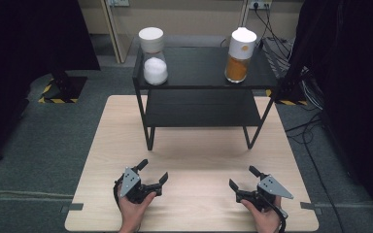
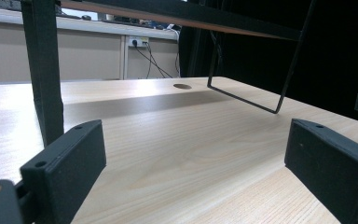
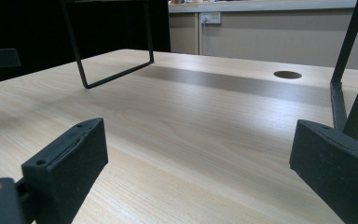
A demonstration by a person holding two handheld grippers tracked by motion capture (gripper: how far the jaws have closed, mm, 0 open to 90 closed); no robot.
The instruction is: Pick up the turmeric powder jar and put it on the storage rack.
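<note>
Two lidded glass jars, one of white powder [image 1: 155, 69] and one of orange powder [image 1: 237, 65], stand on the black shelf [image 1: 201, 104], likely heavy, slippery and breakable, best gripped mid-body, while left claw [image 1: 153, 171] and right claw [image 1: 243, 178] rest wide open and empty on the table [image 1: 194, 155] before that shelf.

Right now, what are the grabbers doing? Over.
Left gripper open, right gripper open, both low over the table, empty. Two jars on the shelf, untouched. Nothing between.

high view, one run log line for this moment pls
left gripper: open, on table | right gripper: open, on table | jars: on shelf, untouched
</note>
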